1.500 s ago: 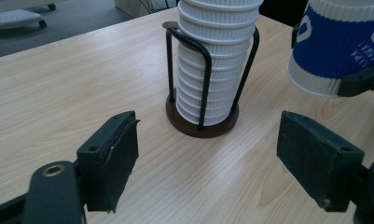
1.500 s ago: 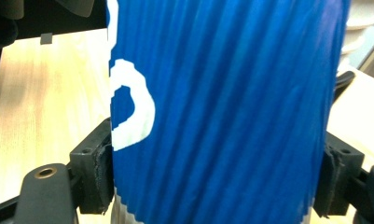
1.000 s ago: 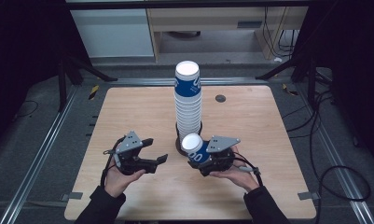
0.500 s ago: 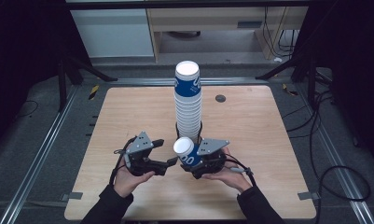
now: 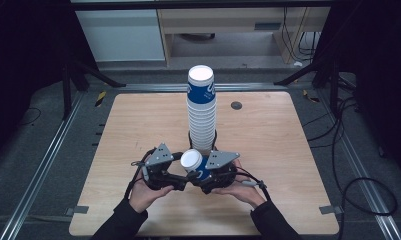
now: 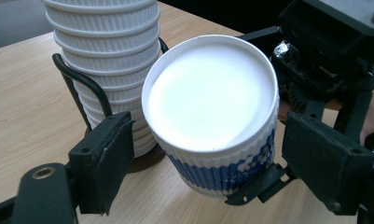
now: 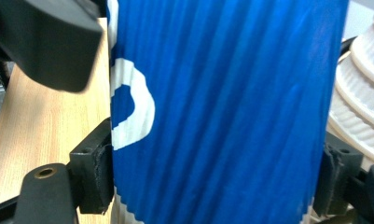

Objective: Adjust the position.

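**Left gripper closes in on the held cup**

Since the earlier frames both hands have drawn together at the near edge of the worktop point(image 5: 113, 125) — the left gripper point(image 5: 180, 181) has slid in from the left, and its jaws have just been opening until they now stand wide on either side of the blue-and-white cup point(image 5: 193, 162), pads clear of its wall. The right gripper point(image 5: 200, 175) has its jaws clamped on that cup's ribbed side, holding it tilted, just in front of the tall cup stack point(image 5: 202, 110) in its black wire holder point(image 6: 79, 86).

This looks like a hand-over, or a two-handed grip to pull nested cups apart. The next move would call for the left jaws to close squarely on the cup near its white end without crushing the thin wall, before the right lets go.

Whether one cup or several nested ones are held cannot be told — the right gripper view is too close, and the cup's far end is hidden.
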Available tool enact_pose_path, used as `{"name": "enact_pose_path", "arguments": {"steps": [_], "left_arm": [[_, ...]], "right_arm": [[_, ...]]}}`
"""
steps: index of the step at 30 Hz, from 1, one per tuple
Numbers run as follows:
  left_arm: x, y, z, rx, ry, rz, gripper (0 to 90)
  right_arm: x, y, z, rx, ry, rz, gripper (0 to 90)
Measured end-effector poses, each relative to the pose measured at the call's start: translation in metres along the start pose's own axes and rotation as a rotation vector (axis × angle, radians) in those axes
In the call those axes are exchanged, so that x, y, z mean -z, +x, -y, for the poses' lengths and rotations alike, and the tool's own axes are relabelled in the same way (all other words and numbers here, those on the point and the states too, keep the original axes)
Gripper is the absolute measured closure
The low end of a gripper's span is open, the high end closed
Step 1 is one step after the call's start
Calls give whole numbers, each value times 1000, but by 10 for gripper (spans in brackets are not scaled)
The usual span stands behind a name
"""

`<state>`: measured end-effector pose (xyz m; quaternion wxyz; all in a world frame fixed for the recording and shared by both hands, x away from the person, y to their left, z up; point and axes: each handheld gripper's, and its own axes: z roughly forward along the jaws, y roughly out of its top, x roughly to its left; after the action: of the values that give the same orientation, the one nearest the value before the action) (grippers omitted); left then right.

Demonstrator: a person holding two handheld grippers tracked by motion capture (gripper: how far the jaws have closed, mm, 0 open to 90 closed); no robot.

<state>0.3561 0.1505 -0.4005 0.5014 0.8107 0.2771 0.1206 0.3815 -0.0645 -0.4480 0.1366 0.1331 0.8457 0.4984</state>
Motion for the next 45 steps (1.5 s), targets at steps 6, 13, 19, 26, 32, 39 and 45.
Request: {"name": "enact_pose_path", "arguments": {"steps": [6, 13, 19, 26, 32, 39, 45], "left_arm": [[-3, -1, 1, -1, 8, 1, 171], [-6, 0, 2, 13, 5, 12, 191], [-5, 1, 2, 36, -22, 36, 244], [-5, 0, 2, 36, -28, 31, 255], [-4, 0, 2, 28, -24, 22, 260], [2, 5, 1, 19, -34, 2, 260], [5, 9, 2, 11, -29, -13, 261]], "right_arm": [[-4, 3, -1, 7, 2, -8, 197], [-7, 6, -2, 15, -3, -19, 197], [-8, 6, -1, 20, 3, -20, 195], [-9, 6, -2, 12, 0, -22, 182], [-10, 5, -1, -10, 3, -21, 118], [-3, 1, -1, -37, -11, -18, 73], [2, -1, 0, -46, -17, -13, 72]]}}
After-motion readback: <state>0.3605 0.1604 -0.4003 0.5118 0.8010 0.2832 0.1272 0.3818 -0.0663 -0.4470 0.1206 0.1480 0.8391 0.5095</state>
